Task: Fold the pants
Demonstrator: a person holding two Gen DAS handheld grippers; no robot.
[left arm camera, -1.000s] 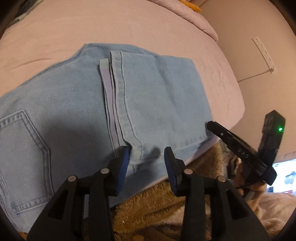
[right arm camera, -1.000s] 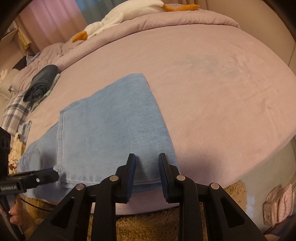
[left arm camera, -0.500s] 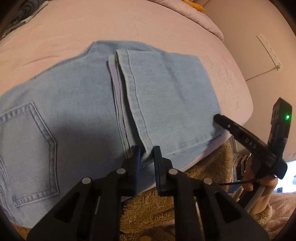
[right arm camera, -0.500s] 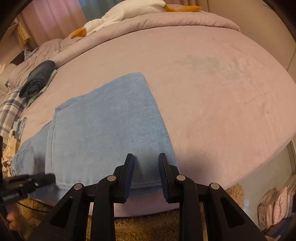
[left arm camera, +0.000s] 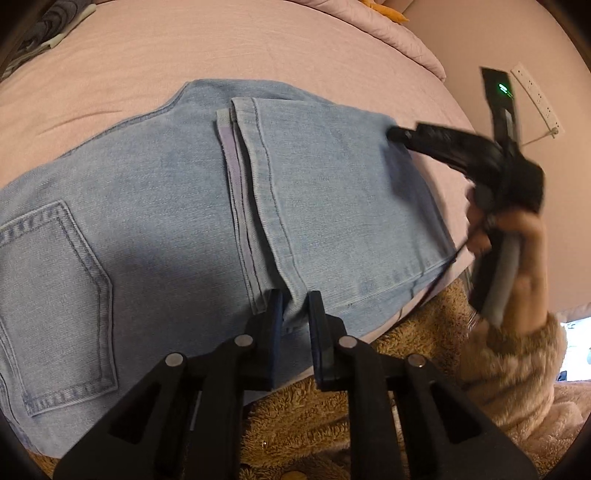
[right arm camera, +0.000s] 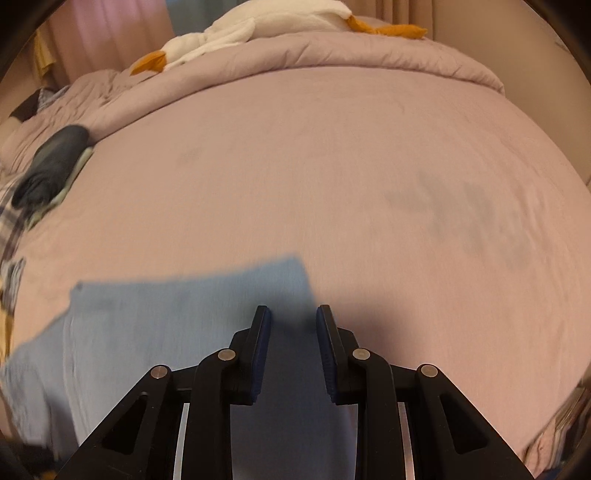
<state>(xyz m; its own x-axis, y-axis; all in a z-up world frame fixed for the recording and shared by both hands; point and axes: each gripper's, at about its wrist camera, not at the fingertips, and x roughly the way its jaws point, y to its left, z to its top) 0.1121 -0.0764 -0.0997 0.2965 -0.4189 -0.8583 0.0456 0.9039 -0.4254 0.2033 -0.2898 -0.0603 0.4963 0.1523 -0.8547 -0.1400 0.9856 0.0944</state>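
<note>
Light blue jeans (left arm camera: pixel 155 221) lie flat on the pink bed, legs folded over the seat so the hems (left arm camera: pixel 258 206) run across the middle. A back pocket (left arm camera: pixel 48 295) shows at the left. My left gripper (left arm camera: pixel 294 308) is shut on the near end of the hems at the bed's front edge. My right gripper (right arm camera: pixel 291 325) is open and empty above the far right corner of the folded jeans (right arm camera: pixel 177 314). It also shows in the left wrist view (left arm camera: pixel 397 133), its tip over that corner.
The pink bed (right arm camera: pixel 332 177) stretches far beyond the jeans. A white and orange plush (right arm camera: pixel 258 33) lies on the rolled duvet at the back. Dark folded clothes (right arm camera: pixel 51 162) sit at the left. A tan shaggy rug (left arm camera: pixel 306 417) lies below the bed edge.
My left gripper has closed on the hems. My right gripper has moved from the near edge of the jeans across to their far right corner, still open.
</note>
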